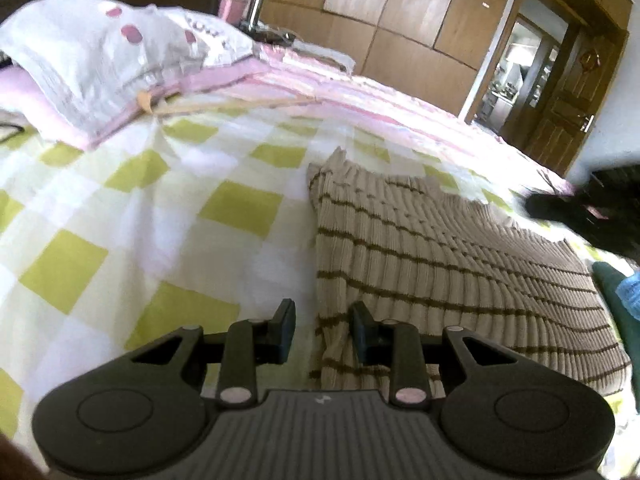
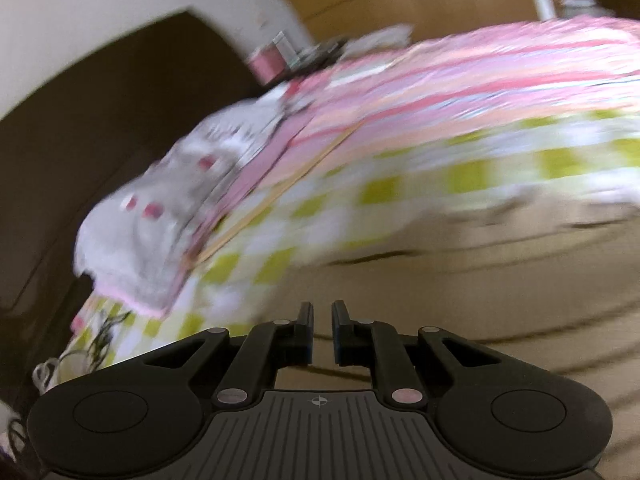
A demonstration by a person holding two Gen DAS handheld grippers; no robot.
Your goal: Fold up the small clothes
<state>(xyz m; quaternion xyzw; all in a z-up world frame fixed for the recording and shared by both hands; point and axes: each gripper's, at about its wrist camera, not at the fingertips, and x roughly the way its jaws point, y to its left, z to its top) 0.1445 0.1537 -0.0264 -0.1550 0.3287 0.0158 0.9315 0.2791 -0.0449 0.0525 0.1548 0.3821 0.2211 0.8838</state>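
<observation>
A beige ribbed knit garment with thin brown stripes [image 1: 440, 248] lies spread flat on the green-and-white checked bed cover [image 1: 140, 220]. My left gripper [image 1: 323, 330] hovers over the garment's near left edge. Its jaws stand a little apart, and cover shows between the left pad and the edge, so nothing is pinched. In the blurred right wrist view the same garment [image 2: 440, 280] fills the lower right. There my right gripper [image 2: 323, 328] is above the garment with only a narrow slit between its jaws and nothing in it.
A grey-white cloth with pink spots [image 1: 100, 52] lies at the bed's head, beside a pink striped blanket [image 1: 360, 96]. Wooden wardrobes [image 1: 400, 12] and a door [image 1: 568, 92] stand beyond. A dark blurred shape [image 1: 560, 208] and a blue-green sleeve [image 1: 616, 292] are at the right edge. Cables [image 2: 100, 340] lie near the bed's corner.
</observation>
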